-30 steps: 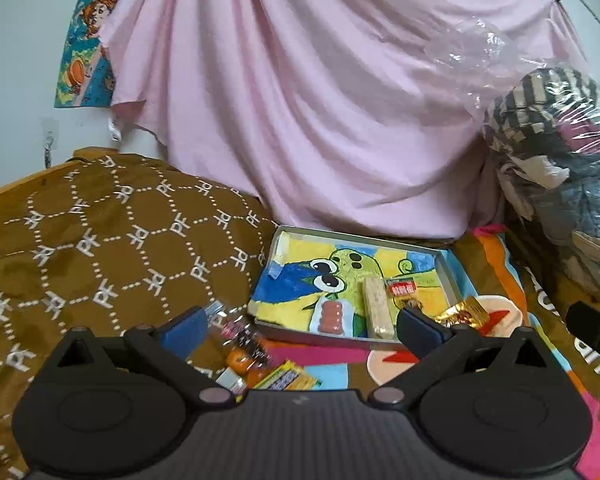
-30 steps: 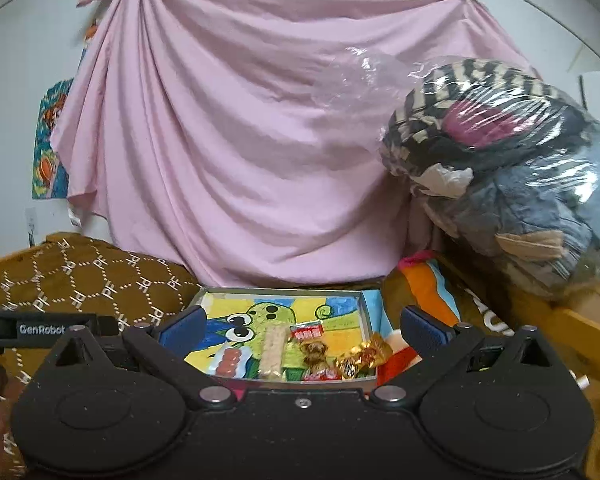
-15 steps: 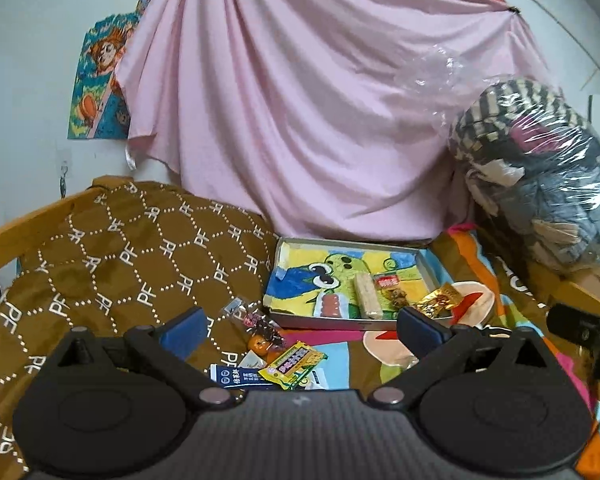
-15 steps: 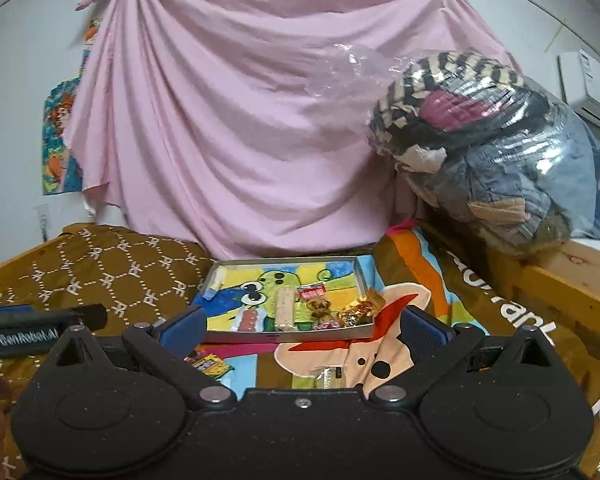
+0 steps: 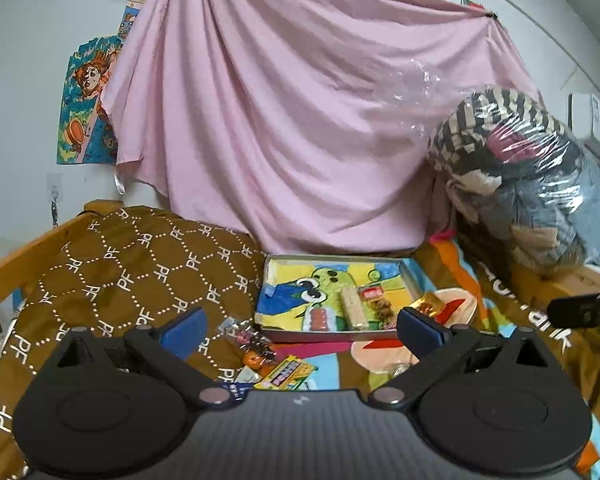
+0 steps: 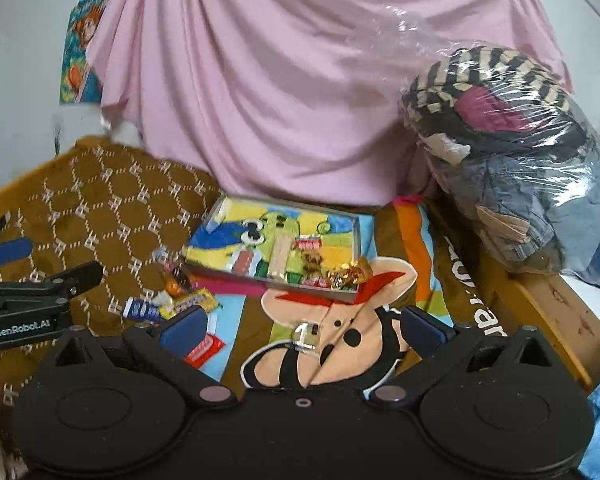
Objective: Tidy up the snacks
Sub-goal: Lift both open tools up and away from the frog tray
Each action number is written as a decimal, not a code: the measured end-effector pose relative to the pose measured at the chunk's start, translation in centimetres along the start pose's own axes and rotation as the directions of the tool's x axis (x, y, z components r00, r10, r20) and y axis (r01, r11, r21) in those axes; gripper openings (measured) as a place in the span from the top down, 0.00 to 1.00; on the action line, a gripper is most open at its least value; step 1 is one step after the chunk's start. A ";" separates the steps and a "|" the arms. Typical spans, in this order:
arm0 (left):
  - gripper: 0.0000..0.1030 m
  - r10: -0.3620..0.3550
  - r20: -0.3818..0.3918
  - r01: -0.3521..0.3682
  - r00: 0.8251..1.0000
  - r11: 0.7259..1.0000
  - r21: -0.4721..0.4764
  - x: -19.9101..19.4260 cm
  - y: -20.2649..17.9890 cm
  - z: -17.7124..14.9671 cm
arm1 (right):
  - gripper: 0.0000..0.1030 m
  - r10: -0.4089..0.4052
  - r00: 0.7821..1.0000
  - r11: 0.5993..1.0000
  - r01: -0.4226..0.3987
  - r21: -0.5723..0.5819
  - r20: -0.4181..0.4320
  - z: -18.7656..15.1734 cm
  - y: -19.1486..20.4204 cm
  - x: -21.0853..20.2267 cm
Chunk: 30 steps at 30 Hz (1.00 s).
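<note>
A shallow metal tray (image 5: 411, 280) (image 6: 358, 240) lined with a cartoon picture lies on the bed. It holds a wafer bar (image 5: 354, 312) (image 6: 278, 256), a red sausage pack (image 5: 320, 318), a red packet (image 5: 372, 292) and gold-wrapped candy (image 6: 346, 274). Loose snacks (image 5: 260, 350) (image 6: 172, 276) lie left of the tray, among them a yellow packet (image 5: 286, 372) (image 6: 190, 302), a blue packet (image 6: 140, 308) and a red packet (image 6: 204, 350). A small clear wrapper (image 6: 306, 334) lies between my right fingers. My left gripper (image 5: 302, 328) and right gripper (image 6: 303, 326) are both open and hold nothing, short of the tray.
A pink sheet (image 5: 280, 120) hangs behind the tray. A plastic bag of clothes (image 6: 508, 160) sits at the right on the wooden bed frame (image 6: 548, 308). A brown patterned blanket (image 5: 120, 272) rises on the left, with a cartoon blanket (image 6: 340, 344) under the tray.
Both grippers have drawn back from the tray, which looks smaller. The right view has tilted down, so the loose snacks and the clear wrapper now show.
</note>
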<state>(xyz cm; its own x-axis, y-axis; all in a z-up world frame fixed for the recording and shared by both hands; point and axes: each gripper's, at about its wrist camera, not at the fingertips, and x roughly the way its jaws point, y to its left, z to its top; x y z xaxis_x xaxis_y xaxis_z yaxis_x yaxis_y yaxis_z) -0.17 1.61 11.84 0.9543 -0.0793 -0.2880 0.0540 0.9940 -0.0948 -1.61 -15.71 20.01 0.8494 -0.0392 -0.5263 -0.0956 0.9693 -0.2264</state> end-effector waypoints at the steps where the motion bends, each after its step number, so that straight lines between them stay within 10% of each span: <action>1: 0.00 0.004 -0.014 -0.004 1.000 1.000 0.006 0.3 0.0 0.1 | 0.01 0.012 1.000 1.000 -0.012 -0.009 -0.011 0.3 0.1 0.1; 14: 0.00 0.038 -0.067 -0.028 0.997 0.990 0.137 8.3 -0.5 1.5 | 0.01 0.137 0.988 0.989 -0.133 -0.064 0.068 7.7 0.3 7.6; 30: 0.00 0.019 -0.217 0.014 0.976 0.989 0.150 17.8 4.9 -5.5 | 0.01 0.190 0.977 0.980 -0.195 0.046 0.093 -3.7 2.7 21.6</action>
<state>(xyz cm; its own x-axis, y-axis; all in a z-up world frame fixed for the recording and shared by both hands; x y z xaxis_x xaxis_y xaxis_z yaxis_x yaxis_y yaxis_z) 15.47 4.63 1.04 0.8688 -0.0752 -0.4895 0.1113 0.9928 0.0451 14.50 -14.84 4.98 0.8605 0.1684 -0.4808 -0.2350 0.9686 -0.0814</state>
